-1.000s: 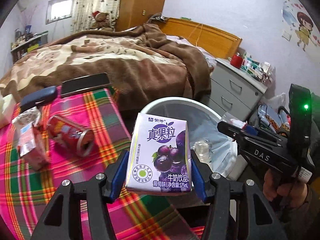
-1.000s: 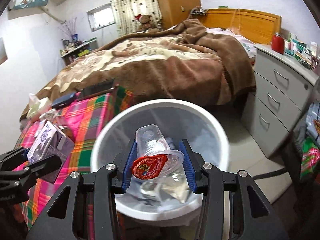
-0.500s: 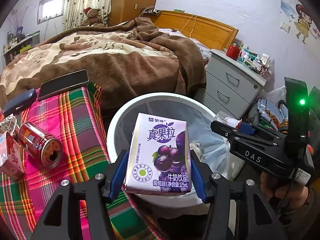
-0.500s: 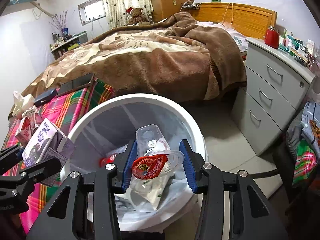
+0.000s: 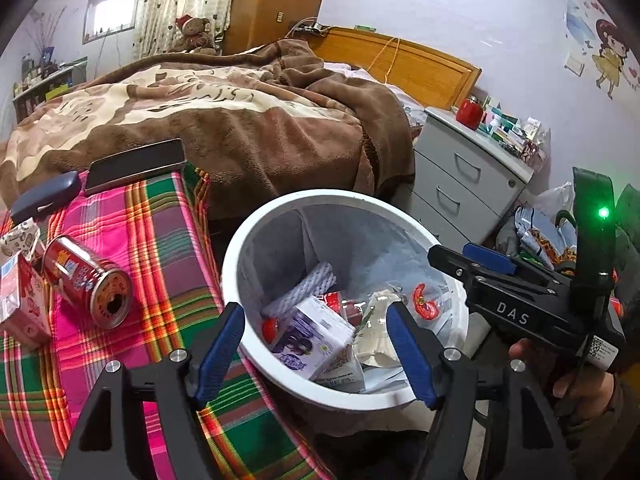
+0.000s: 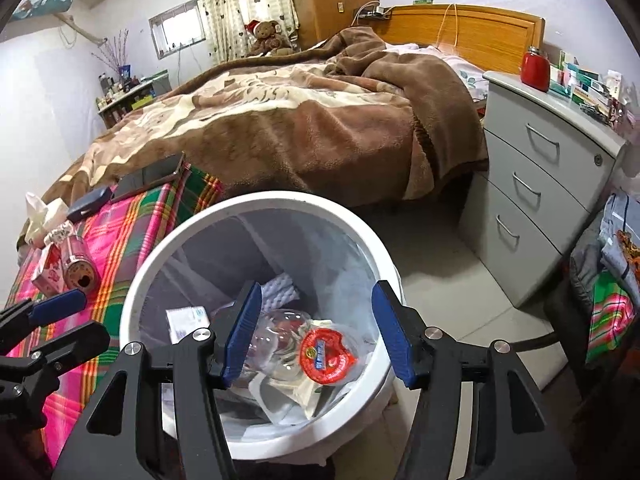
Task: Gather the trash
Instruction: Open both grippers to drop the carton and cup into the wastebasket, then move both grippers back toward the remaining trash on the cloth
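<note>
A brown fleece blanket (image 6: 320,120) is spread over the far bed; a grey three-drawer cabinet (image 6: 536,184) is seen at right.

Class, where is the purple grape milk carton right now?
In the left wrist view, the purple grape milk carton lies inside the white round bin, among other trash.

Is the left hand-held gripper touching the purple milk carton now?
Apart. In the left wrist view the left hand-held gripper is open, and the purple milk carton lies down inside the white trash bin.
</note>
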Motion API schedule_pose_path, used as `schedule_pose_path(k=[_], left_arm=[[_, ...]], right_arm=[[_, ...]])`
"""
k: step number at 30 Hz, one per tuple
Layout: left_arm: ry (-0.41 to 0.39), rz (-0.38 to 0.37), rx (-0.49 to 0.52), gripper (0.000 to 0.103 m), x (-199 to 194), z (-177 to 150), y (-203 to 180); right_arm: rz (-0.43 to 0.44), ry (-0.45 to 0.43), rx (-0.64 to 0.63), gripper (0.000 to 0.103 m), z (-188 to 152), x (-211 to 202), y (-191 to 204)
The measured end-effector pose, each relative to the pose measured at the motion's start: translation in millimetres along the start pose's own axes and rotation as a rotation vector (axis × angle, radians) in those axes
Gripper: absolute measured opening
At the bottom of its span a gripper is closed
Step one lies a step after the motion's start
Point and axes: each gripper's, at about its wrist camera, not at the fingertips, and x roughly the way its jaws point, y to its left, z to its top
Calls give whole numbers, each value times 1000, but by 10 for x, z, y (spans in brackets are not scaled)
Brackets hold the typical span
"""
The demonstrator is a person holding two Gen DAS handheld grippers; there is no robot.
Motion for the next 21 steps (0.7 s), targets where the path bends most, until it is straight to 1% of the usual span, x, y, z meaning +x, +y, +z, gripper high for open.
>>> schedule_pose_path(k=[11,14,17,21], left_arm=[[-36,48,-23,73,-280,-95,229],[-47,85,-30,73,-371,-139,311],[-59,93,-45,73,-464,-175,405],[-74,125,-69,73,-584,-220,580]], right_arm=[[33,-48,-7,59,17,-141,217],[55,-60,-15,59,15,-172,311],[73,-66,-17,59,12,-179,396],[106,-64,-24,59,0,-152,546]])
